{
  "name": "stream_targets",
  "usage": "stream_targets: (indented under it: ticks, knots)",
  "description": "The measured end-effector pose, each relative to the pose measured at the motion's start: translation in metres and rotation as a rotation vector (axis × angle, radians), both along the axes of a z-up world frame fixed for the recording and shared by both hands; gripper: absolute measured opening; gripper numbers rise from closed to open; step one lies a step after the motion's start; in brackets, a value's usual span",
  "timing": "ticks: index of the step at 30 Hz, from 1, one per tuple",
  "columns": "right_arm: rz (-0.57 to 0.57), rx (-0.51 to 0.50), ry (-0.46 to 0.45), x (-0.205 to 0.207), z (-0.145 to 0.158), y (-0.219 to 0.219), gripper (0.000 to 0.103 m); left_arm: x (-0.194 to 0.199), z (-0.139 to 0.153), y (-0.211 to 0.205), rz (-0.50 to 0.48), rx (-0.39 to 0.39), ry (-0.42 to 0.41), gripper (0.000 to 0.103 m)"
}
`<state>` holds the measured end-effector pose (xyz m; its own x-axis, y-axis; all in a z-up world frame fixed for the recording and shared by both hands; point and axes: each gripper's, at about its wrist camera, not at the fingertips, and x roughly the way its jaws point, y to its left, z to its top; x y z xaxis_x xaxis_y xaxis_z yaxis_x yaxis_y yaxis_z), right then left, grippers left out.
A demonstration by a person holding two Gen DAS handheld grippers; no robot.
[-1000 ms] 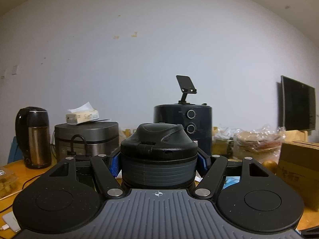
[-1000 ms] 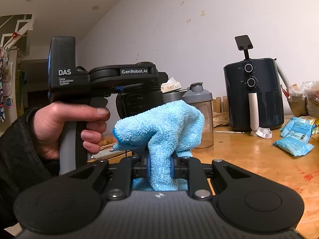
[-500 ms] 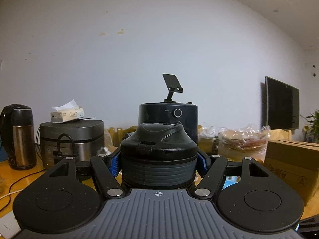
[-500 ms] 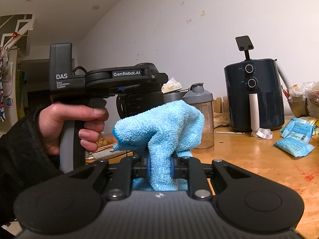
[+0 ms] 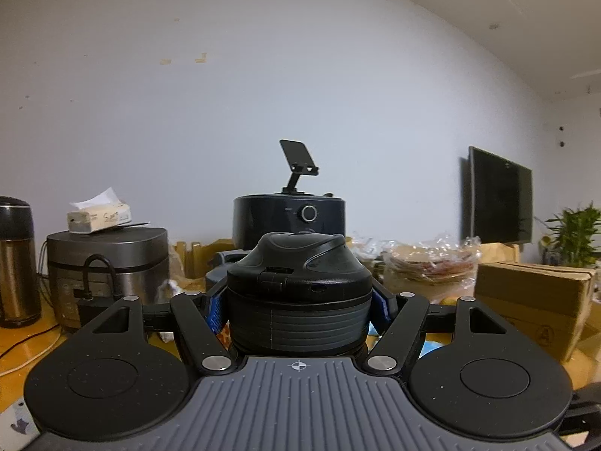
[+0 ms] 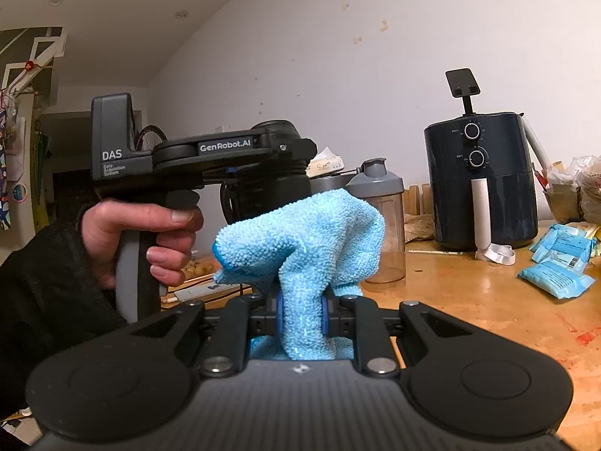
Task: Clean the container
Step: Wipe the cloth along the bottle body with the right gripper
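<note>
1. Black ribbed-lid shaker container [image 5: 298, 300]: clamped between left gripper [image 5: 298, 308] pads, lifted off the wooden desk [image 6: 469, 300].
2. Swung toward the right against the background since 1 second ago; grip unchanged, probably lining up for wiping.
3. Right gripper [image 6: 303, 319]: nearly closed, pinching fluffy blue microfibre cloth [image 6: 300, 236], not yet touching container.

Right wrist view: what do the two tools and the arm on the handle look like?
Left tool: black body with white "DAS" and "GenRobot.AI" lettering, a grey pistol handle and dark cables at the rear. Right tool: black linkage arms with silver pivot bolts, blue pads, round black discs and a ribbed grey plate. The hand comes out of a black sleeve.
</note>
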<state>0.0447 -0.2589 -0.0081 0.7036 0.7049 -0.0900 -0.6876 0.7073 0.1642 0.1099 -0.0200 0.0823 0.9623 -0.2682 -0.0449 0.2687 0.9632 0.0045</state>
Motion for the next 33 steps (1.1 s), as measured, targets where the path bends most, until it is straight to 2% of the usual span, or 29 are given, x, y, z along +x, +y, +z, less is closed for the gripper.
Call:
stream_targets:
  ticks: [14,27,33]
  knots:
    - [0.006,0.002,-0.001,0.000,0.001,0.002,0.015,0.007,-0.003,0.016,-0.133,-0.007,-0.009,0.068]
    - [0.013,-0.006,0.003,0.002,0.001,0.005,0.015,0.016,-0.007,0.034,-0.301,-0.015,-0.018,0.067]
    - [0.016,-0.008,0.005,0.004,0.001,0.007,0.015,0.017,-0.009,0.035,-0.315,-0.017,-0.016,0.068]
